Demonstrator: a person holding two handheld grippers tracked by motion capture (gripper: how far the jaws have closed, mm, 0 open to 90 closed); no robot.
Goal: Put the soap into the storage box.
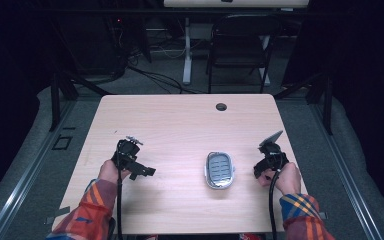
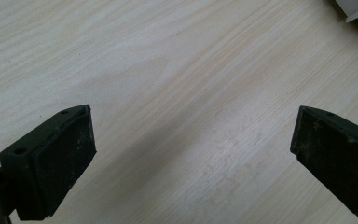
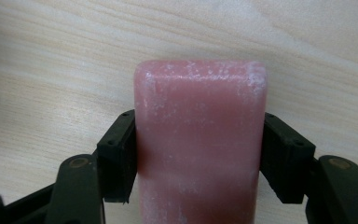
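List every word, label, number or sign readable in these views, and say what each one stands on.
None: no readable text shows on anything.
Pink soap bar: plain face with white scuffs, no stamp visible.
Soap dish: raised ribs only, no lettering to be made out.
Table: bare wood grain, no label.
Right gripper and left gripper: black pads, unmarked.

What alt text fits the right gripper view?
A pink bar of soap, dusted with white residue, is clamped between the two black jaws of the right gripper, one pressing on each long side. Behind it lies the pale wood-grain table.
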